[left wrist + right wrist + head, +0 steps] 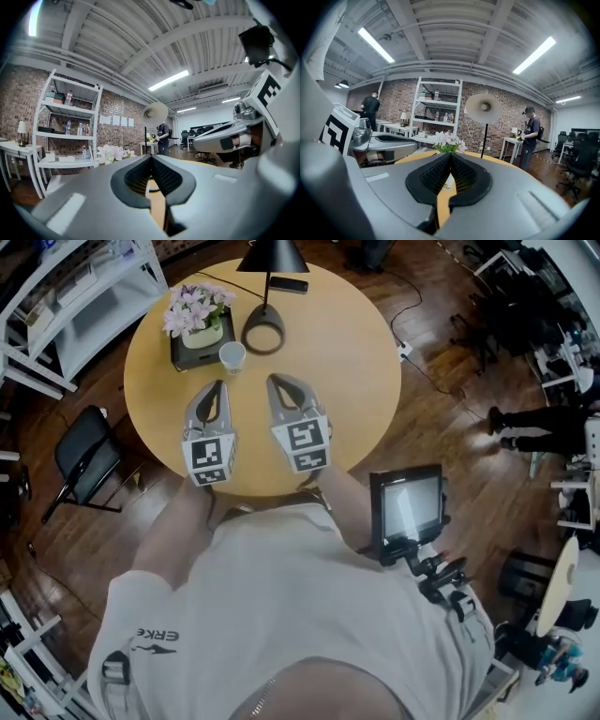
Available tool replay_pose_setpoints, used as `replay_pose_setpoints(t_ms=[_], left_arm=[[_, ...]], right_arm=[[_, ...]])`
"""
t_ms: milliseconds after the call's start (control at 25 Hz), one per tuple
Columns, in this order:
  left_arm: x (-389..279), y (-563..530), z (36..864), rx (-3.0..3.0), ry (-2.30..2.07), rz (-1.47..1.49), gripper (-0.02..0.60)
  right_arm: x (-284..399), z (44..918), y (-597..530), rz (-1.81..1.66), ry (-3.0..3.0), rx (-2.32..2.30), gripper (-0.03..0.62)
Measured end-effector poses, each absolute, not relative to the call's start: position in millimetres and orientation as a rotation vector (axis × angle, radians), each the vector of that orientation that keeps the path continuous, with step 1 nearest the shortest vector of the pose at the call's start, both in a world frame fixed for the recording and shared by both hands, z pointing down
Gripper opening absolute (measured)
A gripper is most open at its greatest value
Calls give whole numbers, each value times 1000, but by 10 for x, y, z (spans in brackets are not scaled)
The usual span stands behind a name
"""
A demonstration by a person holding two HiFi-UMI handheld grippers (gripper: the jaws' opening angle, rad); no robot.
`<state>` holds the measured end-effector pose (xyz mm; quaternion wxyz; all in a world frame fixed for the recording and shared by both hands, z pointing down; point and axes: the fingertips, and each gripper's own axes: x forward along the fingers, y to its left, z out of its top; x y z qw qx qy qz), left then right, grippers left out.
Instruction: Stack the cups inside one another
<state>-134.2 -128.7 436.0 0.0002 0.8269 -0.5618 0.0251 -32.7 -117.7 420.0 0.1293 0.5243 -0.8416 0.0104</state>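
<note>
A white cup [232, 355] stands upright on the round wooden table [356, 371], next to the flower pot. Whether other cups sit inside it I cannot tell. My left gripper [221, 386] hovers just in front of the cup, apart from it, jaws shut and empty. My right gripper [273, 381] is beside it to the right, also shut with nothing held. In the left gripper view the jaws [151, 157] meet, and a sliver of the cup [147, 187] shows below them. In the right gripper view the closed jaws [450, 155] frame the cup [447, 182].
A pot of pale flowers [197, 310] sits on a dark tray behind the cup. A black lamp base [263, 335] stands right of the cup, its shade [272, 257] overhead. A black phone [288, 284] lies at the table's far side. A black chair [84, 454] stands to the left.
</note>
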Motion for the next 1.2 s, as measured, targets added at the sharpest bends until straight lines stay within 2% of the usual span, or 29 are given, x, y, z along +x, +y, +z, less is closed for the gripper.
replay_pose_setpoints(t_ms=[280,840,1200], left_arm=[[-1095,-858,4448,2635,-1672,76,2],[-558,-239,4379,2549,-1789,113,2],[-515,100,4489,2500,-1831,181,2]], right_arm=[[-81,4315,-709,75,-2389,1570,14],[663,4359,-238,162,-2482,1519,14],[779,4498,58,239,-2525,1470,14]])
